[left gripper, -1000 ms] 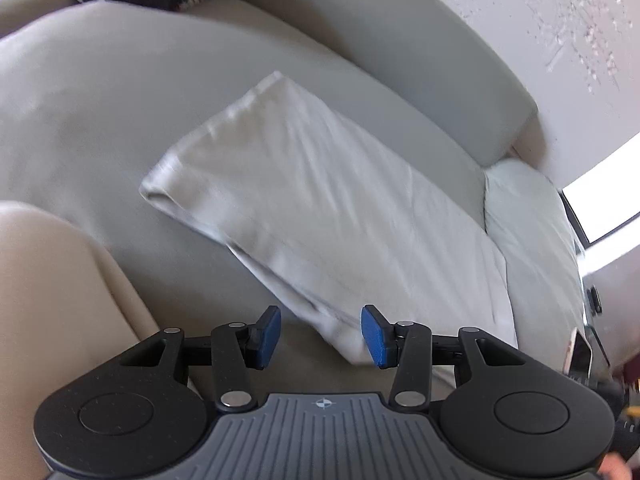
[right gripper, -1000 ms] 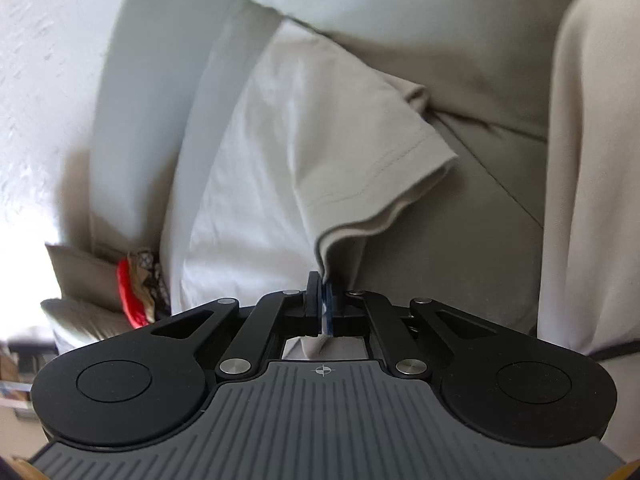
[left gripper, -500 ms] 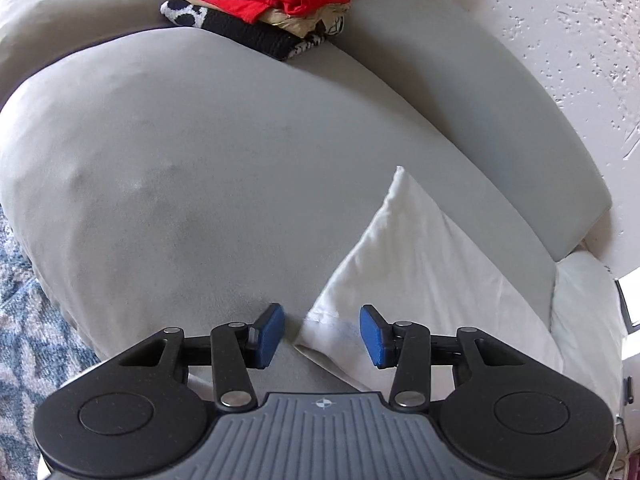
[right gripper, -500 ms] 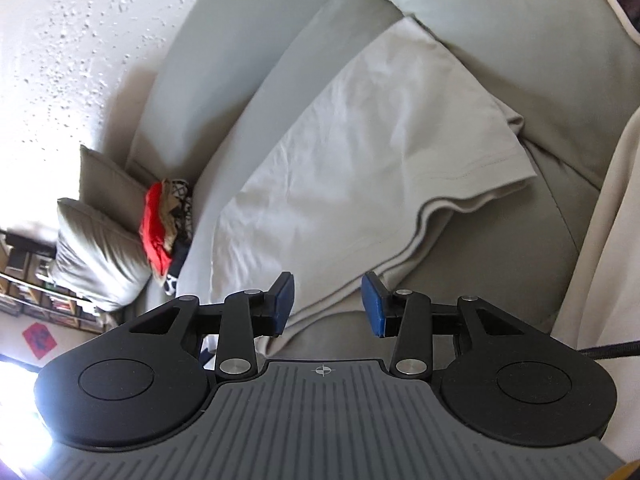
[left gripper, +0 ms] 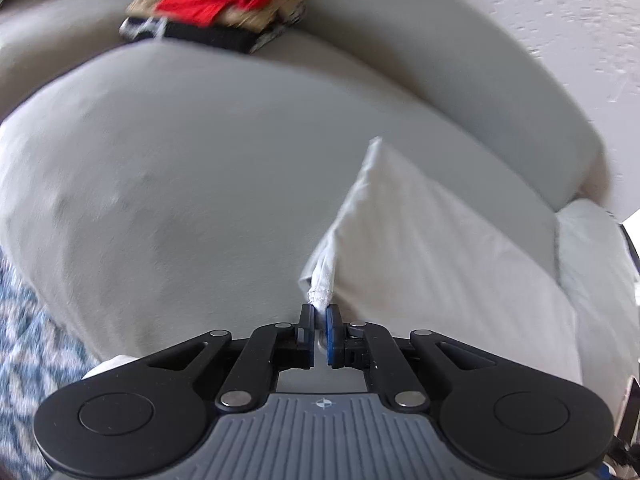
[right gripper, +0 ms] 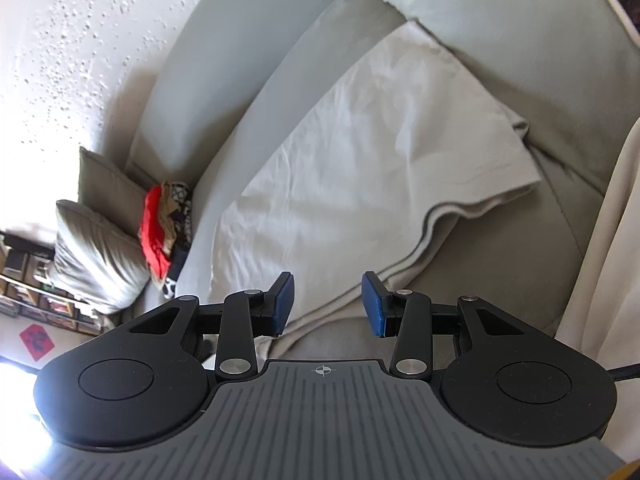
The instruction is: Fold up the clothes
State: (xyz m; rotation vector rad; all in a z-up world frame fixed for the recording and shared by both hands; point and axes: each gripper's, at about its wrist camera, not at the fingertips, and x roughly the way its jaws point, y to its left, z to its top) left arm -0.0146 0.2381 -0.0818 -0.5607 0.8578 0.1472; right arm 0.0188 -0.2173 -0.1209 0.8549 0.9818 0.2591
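Grey sofa (left gripper: pixel 224 184) fills both views, textured white wall behind. One pale shirt (right gripper: pixel 360 152) lies flat on seat cushion, long axis along sofa. Left tool (left gripper: pixel 319 317) closed, pinching shirt's hemmed corner; cloth runs forward and right from it. Right tool (right gripper: pixel 326 300) open, empty, hovering just above shirt's near layered edge, fabric between pads. Likely next: right tool closes on that edge. One stack of folded clothes (left gripper: pixel 224 8) at far end of sofa, well apart from shirt. Two cushions (right gripper: pixel 96 236) beside stack.
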